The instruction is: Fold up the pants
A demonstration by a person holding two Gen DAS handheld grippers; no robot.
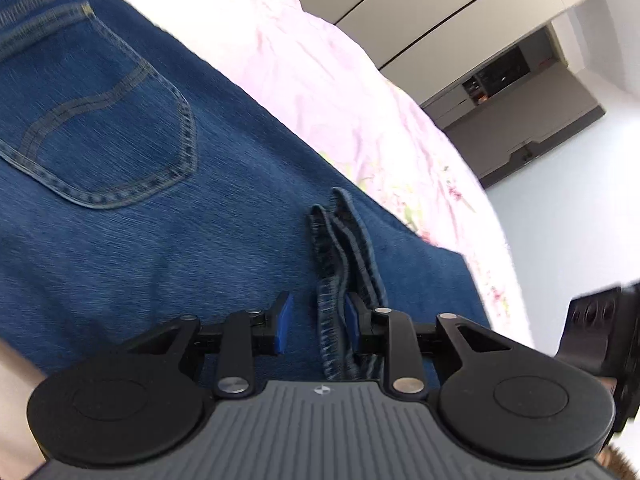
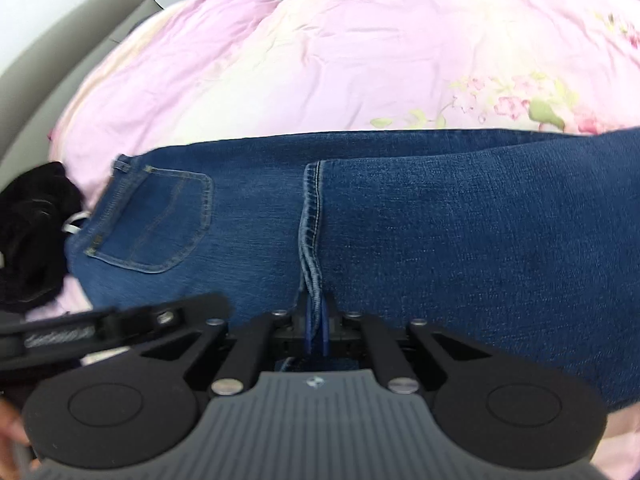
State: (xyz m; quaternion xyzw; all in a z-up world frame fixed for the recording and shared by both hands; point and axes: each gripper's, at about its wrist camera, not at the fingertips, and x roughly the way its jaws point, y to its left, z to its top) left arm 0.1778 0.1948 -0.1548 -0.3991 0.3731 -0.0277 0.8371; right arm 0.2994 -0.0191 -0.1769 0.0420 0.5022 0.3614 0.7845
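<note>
Blue jeans (image 2: 440, 240) lie folded across a pink quilt, back pocket (image 2: 160, 220) facing up on the left. The leg hems (image 2: 312, 216) lie on top of the seat area. My right gripper (image 2: 316, 332) is shut on the near end of those hems. In the left wrist view the same jeans (image 1: 160, 200) fill the left half, and the stacked hems (image 1: 340, 240) run up from between the pads. My left gripper (image 1: 318, 316) stands open: the hems lean on the right pad and a clear gap separates them from the left pad.
The pink flowered quilt (image 2: 280, 60) covers the bed beyond the jeans. A black garment (image 2: 32, 232) lies at the left edge by the waistband. A grey headboard (image 2: 60, 40) is at the far left. Wardrobe doors (image 1: 440, 20) and pale floor (image 1: 560, 200) lie past the bed's edge.
</note>
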